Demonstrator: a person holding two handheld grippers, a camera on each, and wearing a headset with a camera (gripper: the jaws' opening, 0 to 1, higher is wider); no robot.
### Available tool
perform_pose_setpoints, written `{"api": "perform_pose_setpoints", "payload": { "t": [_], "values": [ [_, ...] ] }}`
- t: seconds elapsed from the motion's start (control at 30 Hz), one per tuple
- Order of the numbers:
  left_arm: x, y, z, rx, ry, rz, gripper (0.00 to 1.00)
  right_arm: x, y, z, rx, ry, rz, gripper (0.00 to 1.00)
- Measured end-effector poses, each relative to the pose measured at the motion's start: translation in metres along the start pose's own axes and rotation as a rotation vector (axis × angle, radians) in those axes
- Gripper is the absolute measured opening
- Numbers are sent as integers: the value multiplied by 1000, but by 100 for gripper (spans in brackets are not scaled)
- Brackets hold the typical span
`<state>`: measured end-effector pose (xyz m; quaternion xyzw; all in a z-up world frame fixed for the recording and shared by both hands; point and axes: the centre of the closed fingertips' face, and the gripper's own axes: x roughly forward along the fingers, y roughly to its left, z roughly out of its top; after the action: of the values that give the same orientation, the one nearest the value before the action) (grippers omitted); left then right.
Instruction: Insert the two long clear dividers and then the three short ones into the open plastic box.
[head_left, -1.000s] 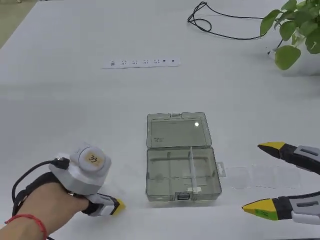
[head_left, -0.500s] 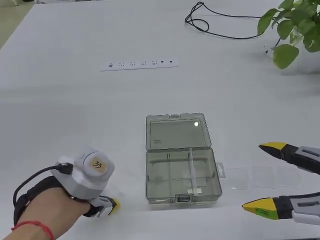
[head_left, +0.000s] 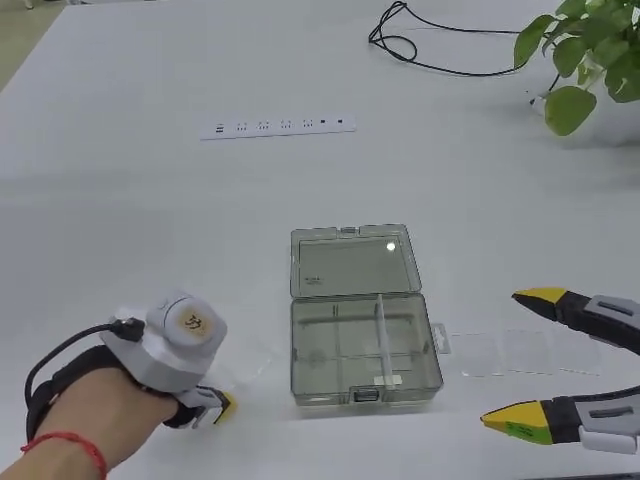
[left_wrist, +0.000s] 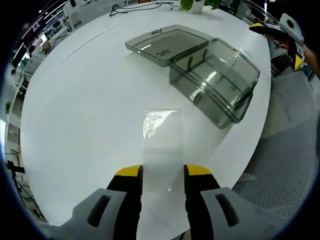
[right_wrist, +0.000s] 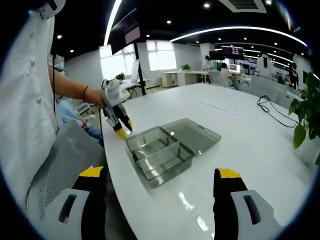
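Note:
The smoky clear plastic box sits at mid-table with its lid laid back flat. One long clear divider stands inside it. A second long divider lies flat on the table left of the box. Its near end sits between the jaws of my left gripper, which press on its two long edges; the same gripper is low at the front left. Three short clear dividers lie in a row right of the box. My right gripper hovers over them, open wide and holding nothing.
A white power strip lies across the far middle of the table. A black cable and a leafy plant are at the far right. The table's front edge runs just below the left gripper.
My left gripper has drawn back a little to the left, toward the table's front edge. The right gripper and the box have stayed put.

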<state>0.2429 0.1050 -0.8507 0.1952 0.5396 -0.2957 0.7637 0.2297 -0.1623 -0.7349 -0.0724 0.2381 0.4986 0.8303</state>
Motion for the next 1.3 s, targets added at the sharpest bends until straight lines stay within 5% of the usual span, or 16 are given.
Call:
{"api": "perform_pose_setpoints", "payload": {
  "t": [0.7, 1.3],
  "values": [
    [-7, -3, -3, -70, -46, -39, 30, 2, 3, 1, -10, 10, 1, 89],
    [-41, -7, 22, -202, -232, -87, 30, 5, 12, 20, -34, 18, 7, 87]
  ]
}}
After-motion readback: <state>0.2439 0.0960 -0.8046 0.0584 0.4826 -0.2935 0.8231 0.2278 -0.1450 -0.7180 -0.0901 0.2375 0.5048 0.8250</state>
